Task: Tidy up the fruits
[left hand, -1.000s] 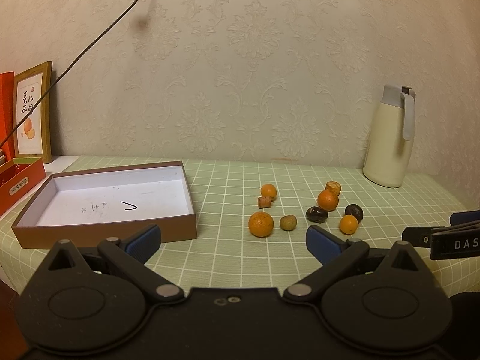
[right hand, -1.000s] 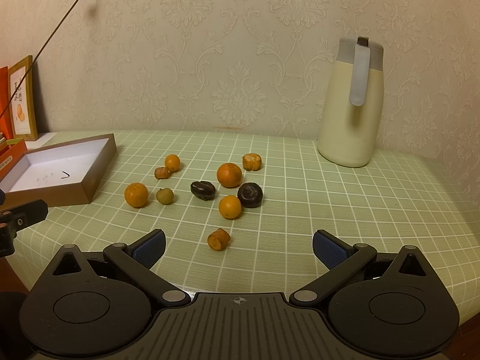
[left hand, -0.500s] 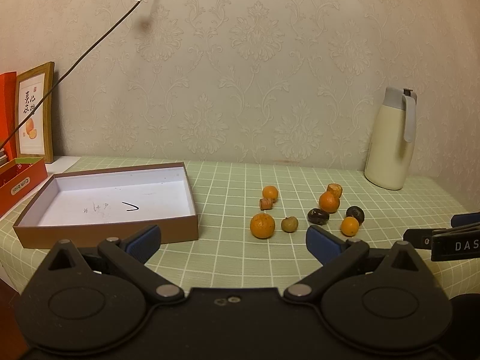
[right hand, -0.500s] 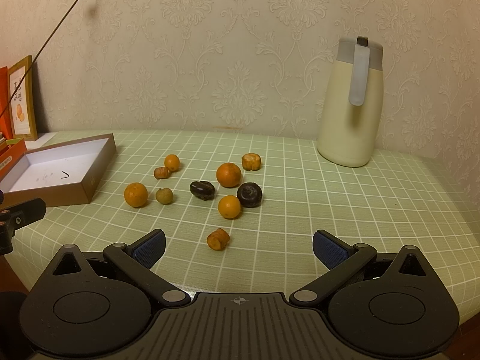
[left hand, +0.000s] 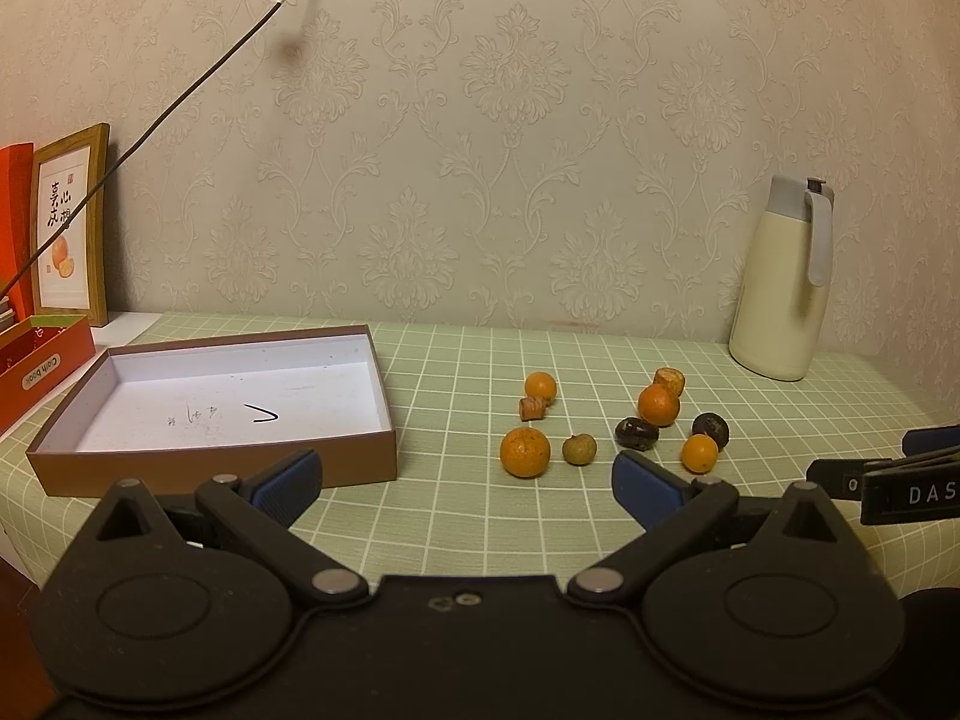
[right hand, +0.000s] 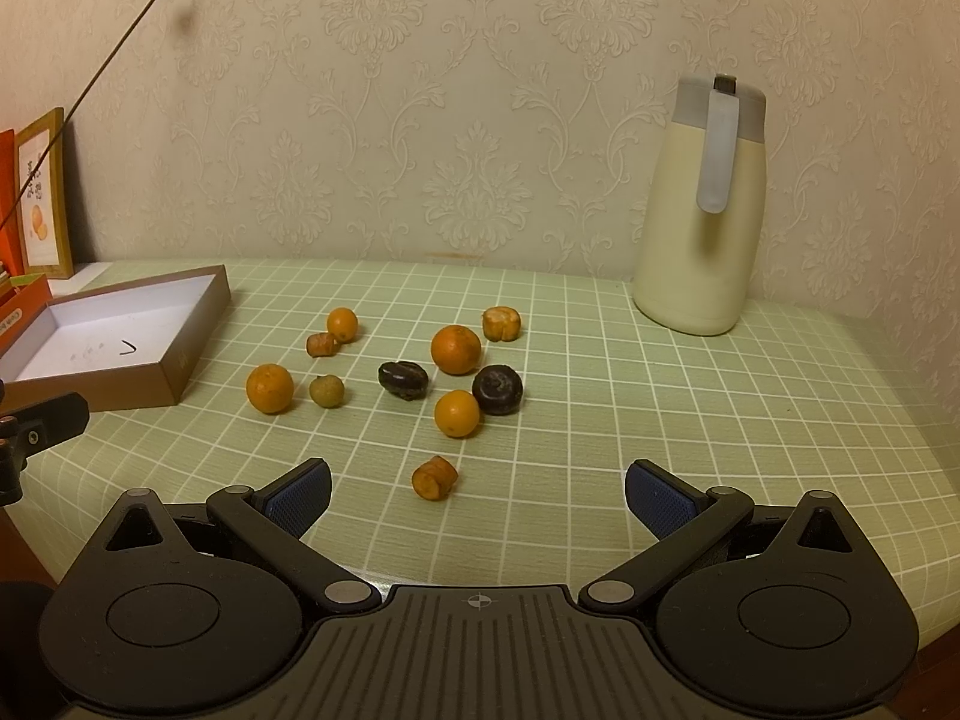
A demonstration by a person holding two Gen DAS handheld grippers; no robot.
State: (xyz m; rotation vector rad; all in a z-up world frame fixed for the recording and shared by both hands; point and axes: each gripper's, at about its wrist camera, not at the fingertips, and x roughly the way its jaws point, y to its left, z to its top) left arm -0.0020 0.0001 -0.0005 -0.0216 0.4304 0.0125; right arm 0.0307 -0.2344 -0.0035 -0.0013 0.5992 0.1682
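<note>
Several small fruits lie loose on the green checked tablecloth: oranges such as the large one [left hand: 525,451] [right hand: 270,388], a greenish round fruit [left hand: 579,449] [right hand: 326,390], two dark fruits [right hand: 497,389] [right hand: 403,380] and small orange-brown pieces [right hand: 434,477]. An empty brown box with a white inside [left hand: 228,402] [right hand: 114,336] stands to their left. My left gripper [left hand: 465,483] is open and empty, low over the table's front edge before the fruits. My right gripper [right hand: 477,495] is open and empty, with the nearest orange-brown piece just ahead between its fingers.
A cream thermos jug [left hand: 783,282] [right hand: 699,204] stands at the back right by the wall. A framed picture [left hand: 69,228] and an orange box [left hand: 42,354] stand at the far left. A cable [left hand: 180,96] hangs from the wall sockets.
The left gripper has risen or tilted up slightly, so the sockets show more and the fruits sit lower in view. The right gripper has hardly moved.
</note>
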